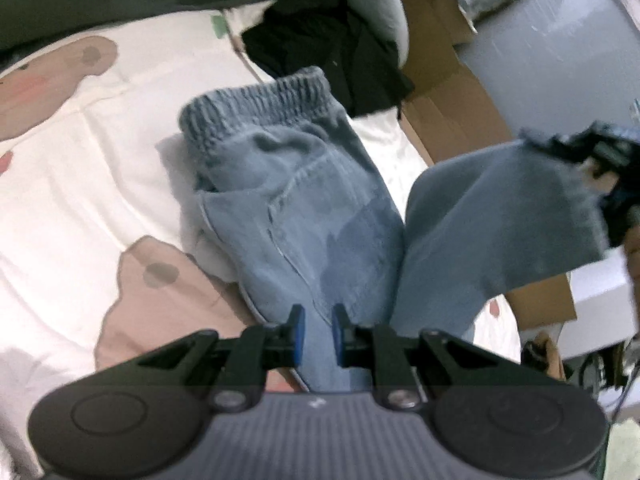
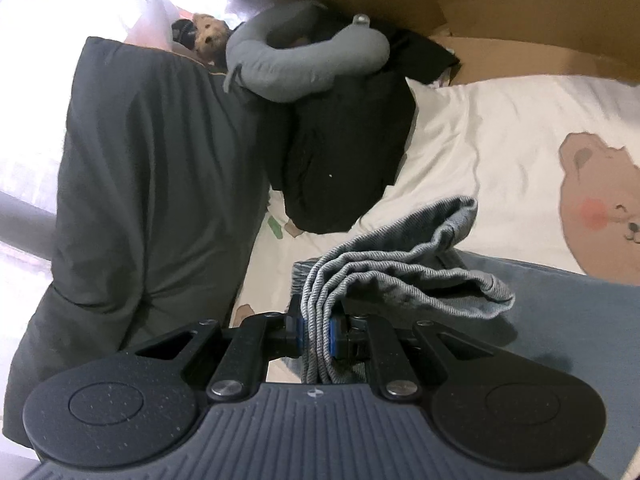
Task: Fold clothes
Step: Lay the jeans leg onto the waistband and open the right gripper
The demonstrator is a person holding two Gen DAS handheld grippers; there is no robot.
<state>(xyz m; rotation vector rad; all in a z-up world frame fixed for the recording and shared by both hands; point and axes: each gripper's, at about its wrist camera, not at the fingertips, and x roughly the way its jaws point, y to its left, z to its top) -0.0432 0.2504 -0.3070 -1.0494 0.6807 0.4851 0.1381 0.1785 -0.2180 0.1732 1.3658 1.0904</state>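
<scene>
Light blue jeans (image 1: 296,208) lie on a white bed sheet (image 1: 80,200) printed with bears, their elastic waistband (image 1: 256,100) at the far end. My left gripper (image 1: 318,330) is shut on the jeans at the near bend, with denim running between its blue pads. One part of the legs rises to the right, where my right gripper (image 1: 596,152) holds the frayed hem. In the right wrist view the right gripper (image 2: 316,332) is shut on the bunched hem layers (image 2: 400,276), just above the rest of the jeans (image 2: 560,300).
A black garment (image 2: 348,152) and a grey neck pillow (image 2: 296,60) lie beyond the jeans. A dark grey quilt (image 2: 152,180) fills the left. Cardboard boxes (image 1: 448,92) and a pale plastic bin (image 1: 560,52) stand beside the bed. A small teddy (image 2: 208,36) sits far back.
</scene>
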